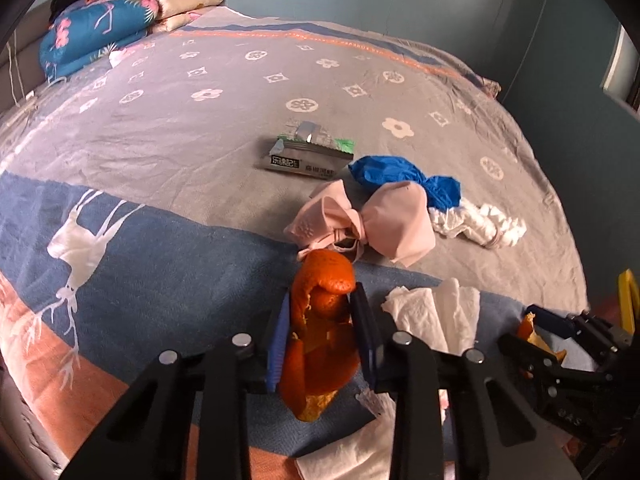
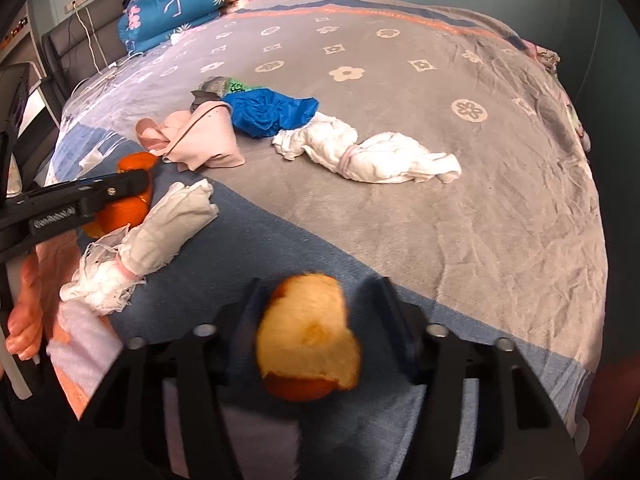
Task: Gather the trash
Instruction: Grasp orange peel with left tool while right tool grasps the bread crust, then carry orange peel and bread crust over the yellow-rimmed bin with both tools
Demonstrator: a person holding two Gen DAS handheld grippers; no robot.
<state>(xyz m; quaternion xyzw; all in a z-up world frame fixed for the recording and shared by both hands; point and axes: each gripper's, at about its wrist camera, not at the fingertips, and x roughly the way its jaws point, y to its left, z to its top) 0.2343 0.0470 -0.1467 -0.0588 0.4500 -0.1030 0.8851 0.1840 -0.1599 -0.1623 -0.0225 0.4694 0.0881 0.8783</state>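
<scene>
Your left tongs [image 1: 320, 320] squeeze the big orange peel [image 1: 320, 336] on the bed [image 1: 180, 140], just beside the white tissue [image 1: 432, 312]. Your right tongs [image 2: 316, 300] sit half open around a small peel piece [image 2: 308, 344]; I cannot tell if they press it.

Bed cover [image 1: 200, 128]: grey field with white flower and diamond motifs, an orange stripe noted toward the far edge; near edge banded blue with a white deer figure, then salmon. Large peel [image 1: 320, 320]: bright orange. Smaller peel [image 2: 308, 344]: pale cream inside, orange rind. Tissue [image 1: 432, 312]: white. Crumpled cloth [image 1: 376, 220]: pale pink. Bag [image 1: 400, 176]: vivid blue. Wrapper [image 1: 308, 152]: grey and green, printed. Folded quilt [image 1: 96, 36] at the headboard corner: blue, pink floral print. Tools: black.
</scene>
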